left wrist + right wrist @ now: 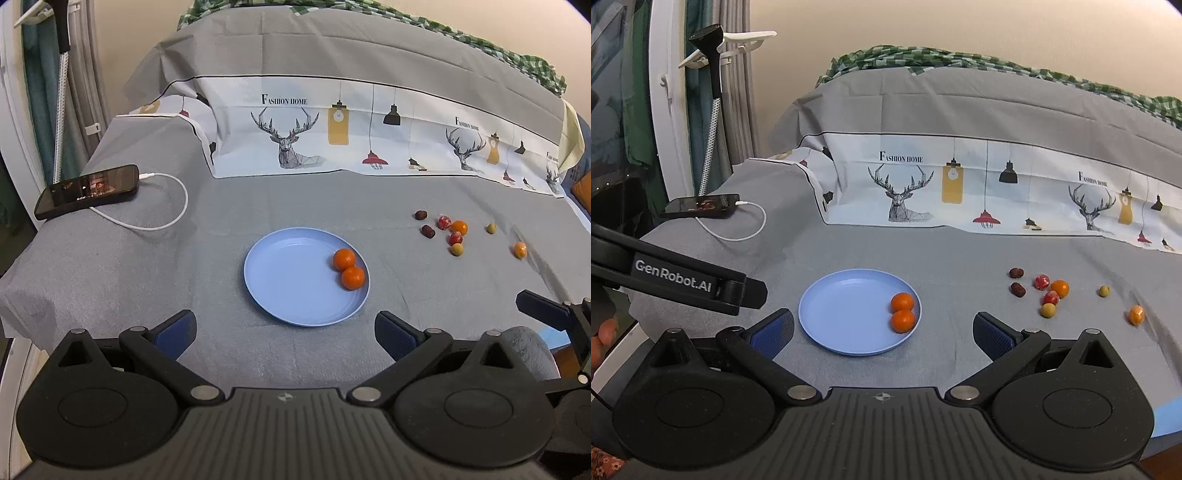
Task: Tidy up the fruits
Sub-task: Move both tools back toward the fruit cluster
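your left gripper point(284, 328) hangs above the near edge of the grey bed cover point(221, 206), jaws wide apart with nothing between them, and your right gripper point(882, 330) sits the same way, jaws spread wide and bare. straight ahead at twelve o'clock from the left gripper lies the blue plate point(291, 284), and two oranges point(344, 259) rest touching each other at its three o'clock rim. out at about two o'clock, apart from the plate, the loose fruit lies scattered on the cover: two dark dates point(428, 231), two red fruits point(444, 222), a third orange point(460, 228) touching one of the red ones, a yellow-green fruit point(457, 250) just below them, another small green fruit point(491, 228) off by itself, and a blurred orange fruit point(520, 250) furthest to the right. from the right wrist view the plate sits between your fingertips a little toward eleven o'clock, and the scattered fruit lies at one to two o'clock. a phone point(88, 191) with a white cable point(173, 218) lies at ten o'clock, near the bed's corner. a deer-print sheet point(332, 129) runs across the back.
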A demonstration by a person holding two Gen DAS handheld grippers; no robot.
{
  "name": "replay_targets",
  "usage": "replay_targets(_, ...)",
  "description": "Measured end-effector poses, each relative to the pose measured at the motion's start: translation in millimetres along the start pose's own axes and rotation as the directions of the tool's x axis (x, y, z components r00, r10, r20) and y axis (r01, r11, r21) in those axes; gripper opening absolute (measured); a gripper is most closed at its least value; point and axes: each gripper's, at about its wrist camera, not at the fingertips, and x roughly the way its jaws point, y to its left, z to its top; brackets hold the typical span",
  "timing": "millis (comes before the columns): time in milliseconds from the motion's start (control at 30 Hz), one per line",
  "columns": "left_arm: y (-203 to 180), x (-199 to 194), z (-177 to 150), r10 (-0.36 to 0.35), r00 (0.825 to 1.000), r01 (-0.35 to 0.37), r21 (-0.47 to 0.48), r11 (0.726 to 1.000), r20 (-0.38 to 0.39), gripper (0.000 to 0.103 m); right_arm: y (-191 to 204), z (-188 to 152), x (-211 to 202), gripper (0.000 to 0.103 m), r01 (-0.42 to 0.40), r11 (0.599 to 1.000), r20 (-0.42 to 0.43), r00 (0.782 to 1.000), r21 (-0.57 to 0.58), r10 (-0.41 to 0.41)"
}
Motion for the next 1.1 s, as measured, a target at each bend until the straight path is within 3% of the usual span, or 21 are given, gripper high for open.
replay_targets(367,0,4,5,0.015,1.000,-0.015,0.000,1.000,-0.005,0.103,-11,-2,18,0.102,-0.009,0.998,-0.059,0.998,0.059,0.012)
replay_targets(800,4,45,9,0.037,0.992,-0.037,-0.001,0.999,-0.117,0.103,-40,-12,51,0.102,0.011,0.979,-0.133,0.991,0.204,0.016)
replay_targets(933,-4,72,24,0.048,0.987,-0.048,0.000,0.999,-0.153,0.103,-72,-8,63,0.102,0.105,0.951,-0.100,0.992,0.290,-0.079)
replay_targets(1100,-30,109,53,0.030,0.987,-0.029,0.014,0.999,-0.156,0.103,-134,-5,100,0.102,0.259,0.891,-0.127,0.965,0.373,-0.228)
